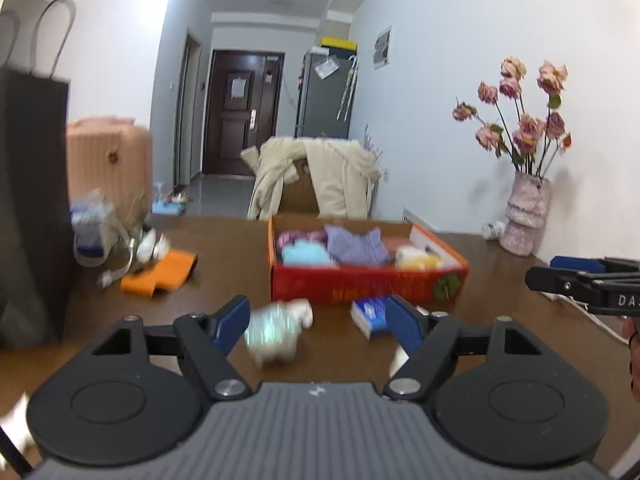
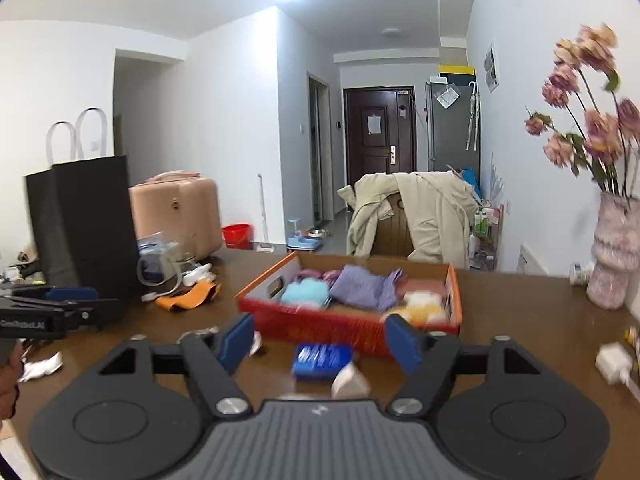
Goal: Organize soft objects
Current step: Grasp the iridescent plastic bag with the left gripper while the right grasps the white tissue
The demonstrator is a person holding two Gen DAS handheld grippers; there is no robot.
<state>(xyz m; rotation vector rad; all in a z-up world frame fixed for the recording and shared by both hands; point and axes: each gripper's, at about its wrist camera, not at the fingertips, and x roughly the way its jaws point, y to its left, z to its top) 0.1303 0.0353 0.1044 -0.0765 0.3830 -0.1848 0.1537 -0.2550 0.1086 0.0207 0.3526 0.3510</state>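
A red cardboard box (image 1: 360, 286) (image 2: 320, 326) on the brown table holds soft items: a light blue one (image 1: 306, 254) (image 2: 306, 294), a purple cloth (image 1: 356, 246) (image 2: 366, 286), a yellow one (image 1: 418, 258) (image 2: 420, 312). A small white and green plush toy (image 1: 278, 326) lies on the table between my left gripper's fingers. My left gripper (image 1: 318, 326) is open and empty. My right gripper (image 2: 320, 342) is open and empty, facing the box, above a blue packet (image 2: 320, 360). An orange cloth (image 1: 160, 272) (image 2: 188, 296) lies left of the box.
A black paper bag (image 1: 32, 200) (image 2: 84, 232) stands at the left with clutter beside it. A vase of dried roses (image 1: 524, 216) (image 2: 614, 256) stands at the right by the wall. A white and blue packet (image 1: 370, 314) lies before the box. A white charger (image 2: 610, 362) lies right.
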